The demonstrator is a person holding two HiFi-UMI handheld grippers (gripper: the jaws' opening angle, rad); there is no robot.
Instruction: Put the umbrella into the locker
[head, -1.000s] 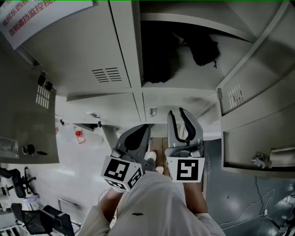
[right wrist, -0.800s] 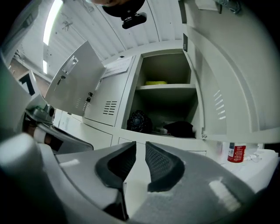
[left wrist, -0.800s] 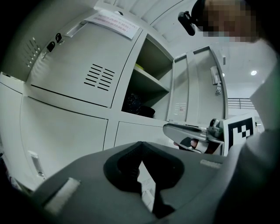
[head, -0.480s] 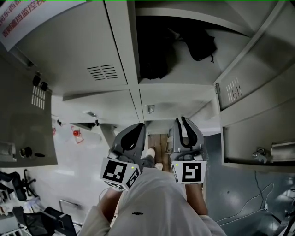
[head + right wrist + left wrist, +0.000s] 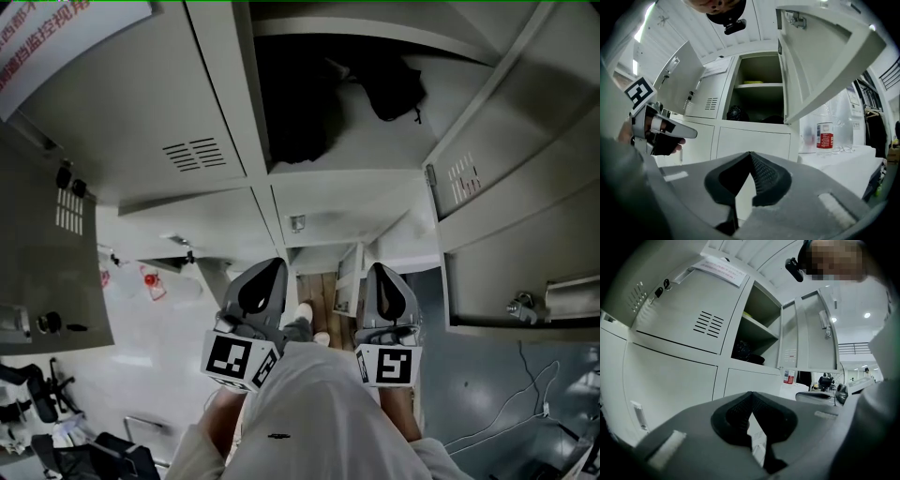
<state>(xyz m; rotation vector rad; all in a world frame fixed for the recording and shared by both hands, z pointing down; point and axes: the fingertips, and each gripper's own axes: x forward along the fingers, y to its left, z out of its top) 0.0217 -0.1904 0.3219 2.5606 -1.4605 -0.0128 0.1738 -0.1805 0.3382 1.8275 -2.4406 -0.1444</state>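
**Both claws shut and empty before the open locker; umbrella already inside**

At the upper left of the head view a sign (image 5: 56,37) with red print is seen on a closed locker door (image 5: 141,112) that has a vent slot. Below it, at centre left, a red-labelled bottle (image 5: 150,281) is seen against a pale surface.

The left gripper (image 5: 272,265) is held low at centre left and points level toward the lockers. Its jaws are closed tip to tip, and nothing is seen between them. Its marker cube (image 5: 234,361) sits close to the person's body. Between the two grippers a shoe (image 5: 305,312) is seen on a strip of wooden floor.

At top centre the open locker compartment (image 5: 375,187) is seen. A black bundle with a short strap, taken to be the umbrella (image 5: 389,89), lies at its back right, well apart from both grippers. A darker mass beside it, on the left, cannot be made out.

The right gripper (image 5: 380,270) is held level at centre right, beside the left one. Its jaws are pressed together and hold nothing.

At the right the open door (image 5: 478,169) juts outward, and below it a second door with a latch (image 5: 525,305) stands ajar. In the right gripper view the open door overhangs the upper right.
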